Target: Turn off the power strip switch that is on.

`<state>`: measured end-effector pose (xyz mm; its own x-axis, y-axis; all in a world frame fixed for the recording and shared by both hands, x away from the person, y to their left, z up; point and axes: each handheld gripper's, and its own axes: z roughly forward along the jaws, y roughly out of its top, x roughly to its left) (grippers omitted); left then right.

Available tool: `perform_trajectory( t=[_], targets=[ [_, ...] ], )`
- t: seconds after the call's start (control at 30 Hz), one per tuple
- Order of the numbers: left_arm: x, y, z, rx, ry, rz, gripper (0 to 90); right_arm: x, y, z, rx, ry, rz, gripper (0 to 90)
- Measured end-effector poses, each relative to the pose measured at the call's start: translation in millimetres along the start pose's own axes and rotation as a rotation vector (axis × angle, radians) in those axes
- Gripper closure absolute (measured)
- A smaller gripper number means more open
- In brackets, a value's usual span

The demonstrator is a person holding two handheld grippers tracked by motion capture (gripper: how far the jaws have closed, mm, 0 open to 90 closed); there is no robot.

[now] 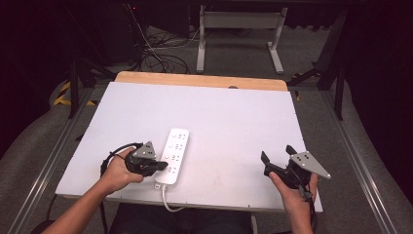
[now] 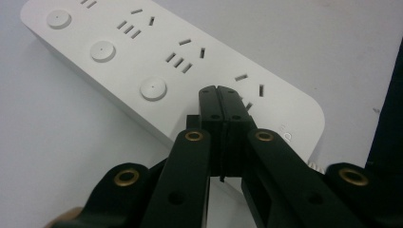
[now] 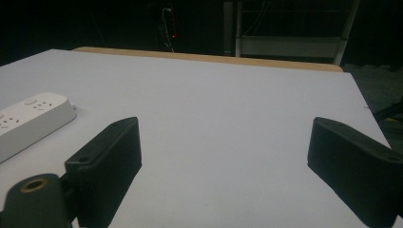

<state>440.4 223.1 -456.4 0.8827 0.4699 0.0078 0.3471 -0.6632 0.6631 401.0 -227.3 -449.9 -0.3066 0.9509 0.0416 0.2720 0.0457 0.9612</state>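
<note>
Lying flat on the white rectangular table top [image 1: 219, 117], a white plastic power strip [image 1: 174, 155] with rows of sockets and round buttons was seen slightly toward the person's left of the table's middle, its long axis running from the near edge toward the far side. A white cable [image 1: 168, 201] was seen leaving the strip's near end and dropping over the table's near edge. The left gripper [image 1: 159, 166], held in the person's left hand [image 1: 117, 170], was placed at the strip's near left side, with its black jaws pressed together and nothing between them; in the left gripper view the joined tips [image 2: 219, 95] were seen over the strip's top face near its rounded end, though contact could not be confirmed. The right gripper [image 1: 277, 157], held in the person's right hand [image 1: 292, 190], was kept well apart from the strip, toward the right near corner of the table, with its jaws spread wide and empty. In the right gripper view the strip [image 3: 28, 121] was seen far to the left. A wooden strip [image 1: 199, 79] was visible along the table's far edge.
</note>
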Motion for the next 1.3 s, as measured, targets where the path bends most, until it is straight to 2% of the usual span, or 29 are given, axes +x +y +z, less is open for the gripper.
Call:
perform_trajectory(
  t=[0.13,0.3,0.43,0.57,0.8,0.87,1.3],
  targets=[
    [-0.2,-0.9,0.2,-0.006,0.002,-0.008,90.0,1.5,0.1,0.7,-0.002,0.004,-0.005,11.6],
    [0.7,-5.0,0.3,-0.033,-0.008,-0.05,90.0,1.8,-0.2,0.9,0.001,0.004,-0.004,11.5],
    [1.6,-4.1,0.4,-0.028,-0.013,-0.058,90.0,1.5,-0.9,1.1,0.005,0.002,0.0,11.6],
    [-0.1,-4.1,0.6,-0.026,0.0,-0.05,90.0,2.3,-0.8,1.2,0.006,0.002,0.0,12.0],
    [0.0,-3.9,1.5,-0.018,0.006,-0.073,90.0,4.2,-0.1,0.1,0.005,0.006,-0.007,12.2],
    [1.1,-4.0,1.3,-0.017,-0.005,-0.081,90.0,3.8,-0.4,-0.2,0.004,0.006,-0.005,12.2],
    [-1.1,-1.2,1.4,0.003,0.01,-0.064,90.0,4.6,-0.7,1.3,0.007,0.01,-0.002,12.3]
  ],
)
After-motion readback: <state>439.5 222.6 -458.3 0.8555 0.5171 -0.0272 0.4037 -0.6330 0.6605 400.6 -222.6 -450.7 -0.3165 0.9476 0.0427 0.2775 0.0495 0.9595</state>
